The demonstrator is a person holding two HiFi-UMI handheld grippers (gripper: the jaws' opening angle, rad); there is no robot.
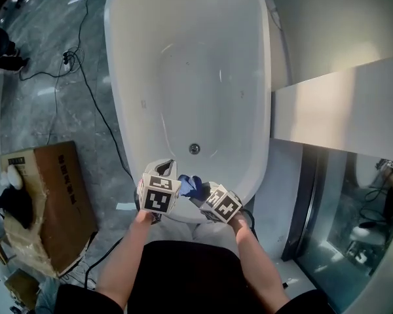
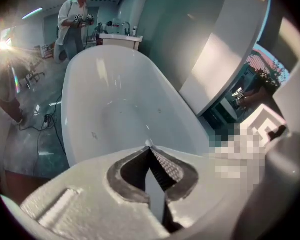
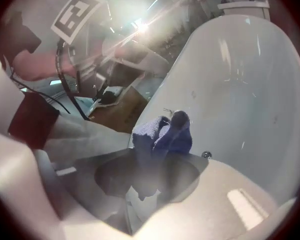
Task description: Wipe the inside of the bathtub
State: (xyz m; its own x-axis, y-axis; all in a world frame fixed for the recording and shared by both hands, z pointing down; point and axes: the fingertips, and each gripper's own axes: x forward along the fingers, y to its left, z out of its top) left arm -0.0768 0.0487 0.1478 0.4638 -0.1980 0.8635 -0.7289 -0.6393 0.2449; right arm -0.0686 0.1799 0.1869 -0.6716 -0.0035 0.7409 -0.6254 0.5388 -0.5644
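Soft, even light lies on the glossy white oval bathtub (image 1: 183,77), streaked with pale reflections; the head view is sharp; both gripper views curve and darken at their edges; flare hazes the right gripper view's top and the crumpled blue cloth (image 3: 165,134); another flare burns at the left gripper view's left edge.
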